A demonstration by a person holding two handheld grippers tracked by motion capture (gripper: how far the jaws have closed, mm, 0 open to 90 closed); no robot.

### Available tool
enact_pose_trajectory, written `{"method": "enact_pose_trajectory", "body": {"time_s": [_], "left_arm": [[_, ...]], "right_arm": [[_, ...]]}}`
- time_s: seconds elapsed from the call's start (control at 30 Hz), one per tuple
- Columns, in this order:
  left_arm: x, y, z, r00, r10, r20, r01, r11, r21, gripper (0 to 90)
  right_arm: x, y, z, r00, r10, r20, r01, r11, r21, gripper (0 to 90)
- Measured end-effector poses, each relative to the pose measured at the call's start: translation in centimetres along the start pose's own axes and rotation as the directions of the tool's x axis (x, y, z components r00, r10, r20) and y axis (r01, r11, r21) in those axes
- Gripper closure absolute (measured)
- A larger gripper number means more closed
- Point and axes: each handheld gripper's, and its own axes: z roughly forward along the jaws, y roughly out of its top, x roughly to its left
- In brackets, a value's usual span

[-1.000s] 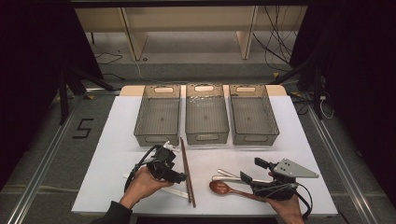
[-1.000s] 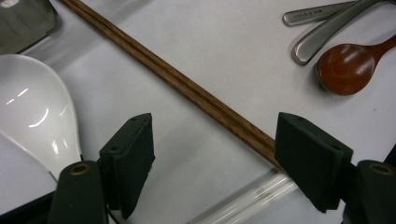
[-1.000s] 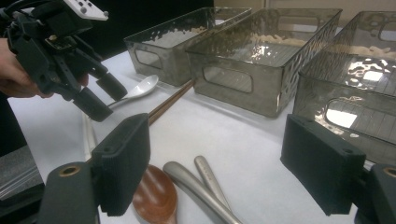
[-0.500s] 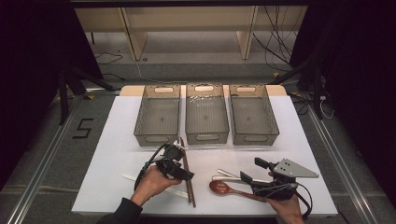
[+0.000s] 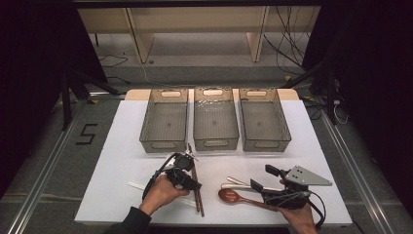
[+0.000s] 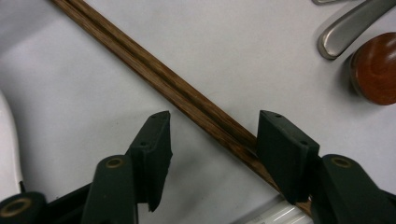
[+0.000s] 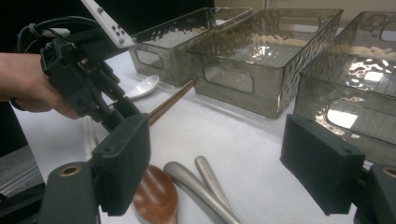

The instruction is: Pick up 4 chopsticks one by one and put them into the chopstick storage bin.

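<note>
- Wooden chopsticks [image 5: 196, 185]: dark brown pair lying flat and side by side on the white table [image 5: 122, 136], long axis running from just in front of the middle bin [image 5: 215, 119] back toward the person's edge, far tips nearly at the bin's front wall.
- Straight slim sticks, visible wood grain, matte; in the left gripper view they cross diagonally [image 6: 187, 100].
- Left gripper [image 5: 191, 174] sits over the chopsticks, jaws straddling them: one pad right against the sticks, the other standing clear with bare table between. Jaws have just been closing, not clamped yet.
- Right of the chopsticks: glossy red-brown wooden spoon [image 5: 233, 196] and two brushed metal handles [image 5: 238, 183].
- Right gripper [image 5: 263, 187] beyond the spoon, jaws wide apart, holding nothing.
- Three smoky clear plastic bins in a row, the middle one flanked on both sides.
</note>
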Motion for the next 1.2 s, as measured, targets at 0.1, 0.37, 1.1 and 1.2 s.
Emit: {"method": "enact_pose_trajectory", "body": {"time_s": [0.1, 0.37, 1.1, 1.2], "left_arm": [[-0.1, 0.0, 0.0, 0.9999, 0.008, -0.013, -0.008, 0.9999, 0.008, 47.0], [0.2, -0.2, -0.4, 0.9992, 0.022, -0.034, -0.02, 0.9988, 0.043, 57.6], [2.9, -1.5, -1.8, 0.9989, -0.024, -0.04, 0.029, 0.9902, 0.137, 74.3], [3.2, -1.6, -2.0, 0.9986, -0.028, -0.046, 0.035, 0.9882, 0.149, 75.4]], "right_arm": [[0.0, 0.0, 0.0, 1.0, 0.0, 0.0, 0.0, 1.0, -0.001, 24.8], [0.0, 0.0, 0.0, 1.0, -0.001, 0.002, 0.001, 1.0, 0.0, 25.2], [-0.1, 0.0, 0.0, 1.0, 0.005, 0.001, -0.005, 1.0, 0.004, 25.8], [-0.1, 0.0, 0.1, 1.0, 0.005, 0.001, -0.005, 1.0, 0.004, 26.0]]}}
